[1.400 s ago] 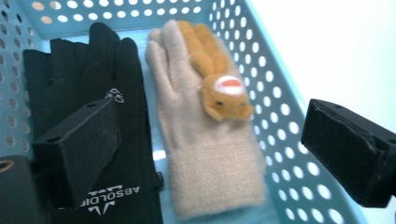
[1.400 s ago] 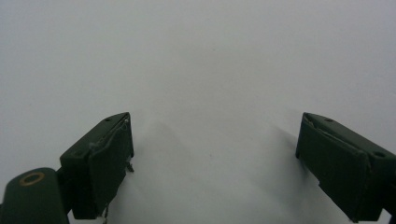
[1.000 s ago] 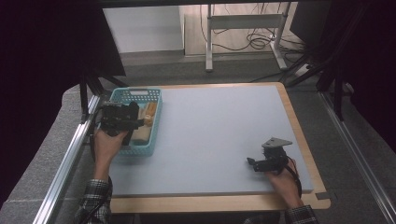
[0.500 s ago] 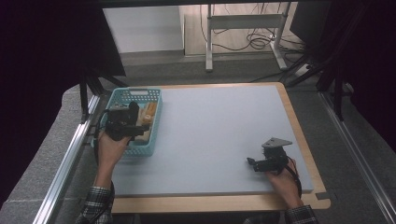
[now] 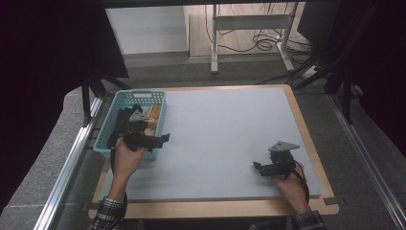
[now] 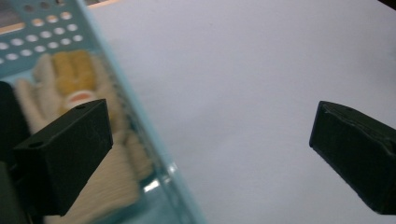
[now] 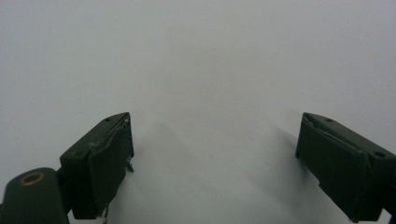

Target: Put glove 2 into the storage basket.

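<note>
The left gripper hangs over the near right edge of the teal basket, jaws spread wide with nothing between them; one jaw sits over the basket's contents, the other over bare mat, probably so it can travel across. The right gripper rests low on the mat, jaws likewise parted and empty, seemingly waiting. One basket; inside it, pale and yellow items too blurred to count.
</note>
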A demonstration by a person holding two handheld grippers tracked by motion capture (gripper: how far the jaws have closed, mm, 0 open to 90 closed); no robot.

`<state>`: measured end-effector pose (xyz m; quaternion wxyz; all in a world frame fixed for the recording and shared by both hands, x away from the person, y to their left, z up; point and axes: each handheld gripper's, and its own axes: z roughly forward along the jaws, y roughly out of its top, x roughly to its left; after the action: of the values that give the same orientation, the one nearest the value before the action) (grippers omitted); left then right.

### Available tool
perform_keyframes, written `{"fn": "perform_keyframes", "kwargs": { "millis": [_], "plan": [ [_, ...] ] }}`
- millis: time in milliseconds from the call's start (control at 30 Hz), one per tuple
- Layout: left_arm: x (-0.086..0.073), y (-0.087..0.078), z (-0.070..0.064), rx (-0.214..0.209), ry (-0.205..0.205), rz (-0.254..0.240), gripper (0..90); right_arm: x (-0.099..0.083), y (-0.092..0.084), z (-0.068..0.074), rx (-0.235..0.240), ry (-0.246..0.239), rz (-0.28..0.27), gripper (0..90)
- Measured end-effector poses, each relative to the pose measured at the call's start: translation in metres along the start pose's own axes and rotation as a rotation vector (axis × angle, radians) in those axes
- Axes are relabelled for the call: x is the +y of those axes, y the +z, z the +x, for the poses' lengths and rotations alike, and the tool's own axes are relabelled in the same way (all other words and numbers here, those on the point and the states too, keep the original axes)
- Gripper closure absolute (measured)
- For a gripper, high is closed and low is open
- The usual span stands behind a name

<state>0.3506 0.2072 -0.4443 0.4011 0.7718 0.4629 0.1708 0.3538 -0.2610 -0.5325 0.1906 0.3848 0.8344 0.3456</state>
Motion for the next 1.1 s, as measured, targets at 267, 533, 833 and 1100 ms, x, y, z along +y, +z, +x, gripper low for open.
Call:
{"fn": "perform_keyframes", "kwargs": {
  "millis": [267,533,833,1100],
  "plan": [
    [-0.005,0.011,-0.029,-0.056,0.046,-0.011,0.0,0.0,0.0,0.0,0.001,0.002,-0.001,10.6],
    [-0.021,0.032,-0.061,-0.106,0.097,-0.021,0.0,0.0,0.0,0.0,0.001,0.0,0.0,10.6],
    [-0.039,0.052,-0.08,-0.132,0.131,0.008,0.0,0.0,0.0,0.0,0.0,0.0,0.0,10.6],
    [-0.057,0.069,-0.086,-0.128,0.146,0.059,0.0,0.0,0.0,0.0,0.001,0.002,-0.001,10.6]
  ]
}}
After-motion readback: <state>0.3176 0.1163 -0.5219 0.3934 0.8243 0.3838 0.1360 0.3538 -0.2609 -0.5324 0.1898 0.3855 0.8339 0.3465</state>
